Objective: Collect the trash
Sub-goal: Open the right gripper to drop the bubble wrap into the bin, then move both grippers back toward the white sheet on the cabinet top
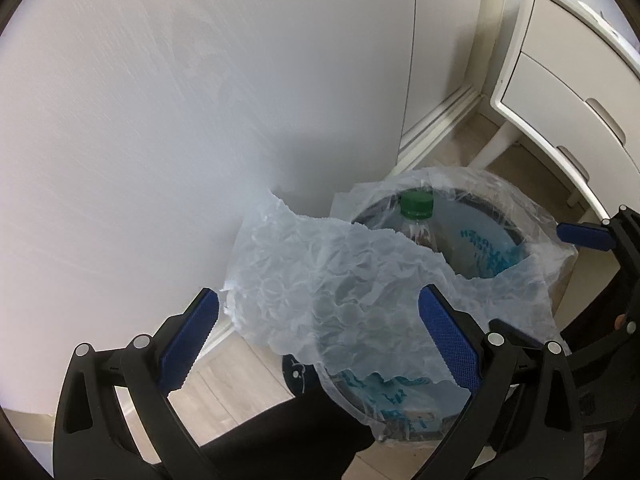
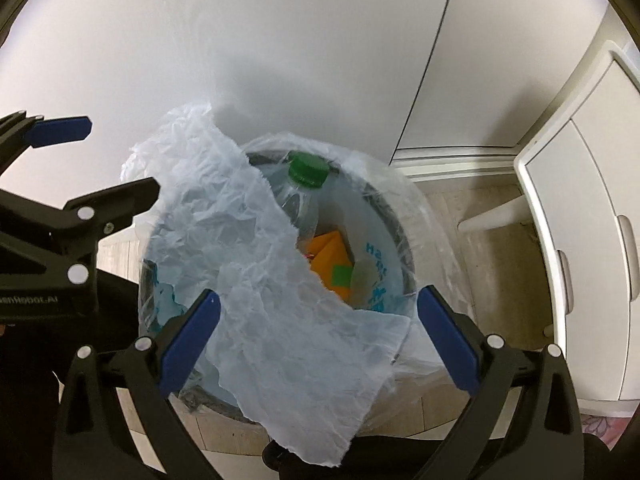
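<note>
The right gripper (image 2: 318,330) is seen with its jaws spread wide above a lined bin (image 2: 404,240). A crumpled sheet of paper (image 2: 260,280) is draped between the fingers. Beyond the fingertips, a green-capped bottle (image 2: 306,184) and an orange carton (image 2: 330,260) are seen inside.

A home, most likely a bedroom corner — a cream bedside cabinet (image 1: 560,92) with two drawers and curved handles stands on slim legs over pale wood-look flooring (image 2: 496,248). Plain white walls (image 1: 160,100) meet a moulded skirting board (image 1: 436,124). A small lined waste bin (image 2: 404,248) sits by the wall — household rubbish inside, a green-capped plastic bottle (image 2: 308,172) among it.
</note>
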A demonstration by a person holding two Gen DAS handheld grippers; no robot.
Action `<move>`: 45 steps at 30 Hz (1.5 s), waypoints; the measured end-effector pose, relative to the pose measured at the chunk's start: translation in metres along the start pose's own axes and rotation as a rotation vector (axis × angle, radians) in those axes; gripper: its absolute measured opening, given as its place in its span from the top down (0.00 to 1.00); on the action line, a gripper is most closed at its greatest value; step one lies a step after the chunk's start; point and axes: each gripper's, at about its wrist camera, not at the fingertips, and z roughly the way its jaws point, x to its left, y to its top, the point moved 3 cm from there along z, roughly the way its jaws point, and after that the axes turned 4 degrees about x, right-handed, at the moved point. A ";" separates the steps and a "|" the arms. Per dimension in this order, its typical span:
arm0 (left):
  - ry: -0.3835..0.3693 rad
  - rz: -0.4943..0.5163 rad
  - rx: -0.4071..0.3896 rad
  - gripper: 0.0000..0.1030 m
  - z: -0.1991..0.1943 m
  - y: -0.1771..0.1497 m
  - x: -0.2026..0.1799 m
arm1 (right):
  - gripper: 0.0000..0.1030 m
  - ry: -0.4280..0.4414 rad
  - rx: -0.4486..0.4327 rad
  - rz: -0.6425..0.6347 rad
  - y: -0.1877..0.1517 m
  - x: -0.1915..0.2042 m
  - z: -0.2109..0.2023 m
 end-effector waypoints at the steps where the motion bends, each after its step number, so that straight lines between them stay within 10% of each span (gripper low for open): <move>1: 0.000 -0.002 -0.007 0.06 -0.003 0.001 0.000 | 0.07 -0.001 -0.007 0.007 0.001 -0.002 -0.003; 31: -0.131 0.096 -0.354 0.06 -0.165 0.144 -0.094 | 0.07 -0.189 -0.416 0.294 0.048 -0.164 -0.190; 45: -0.217 0.229 -0.425 0.06 -0.203 0.211 -0.192 | 0.07 -0.295 -0.465 0.429 0.037 -0.262 -0.237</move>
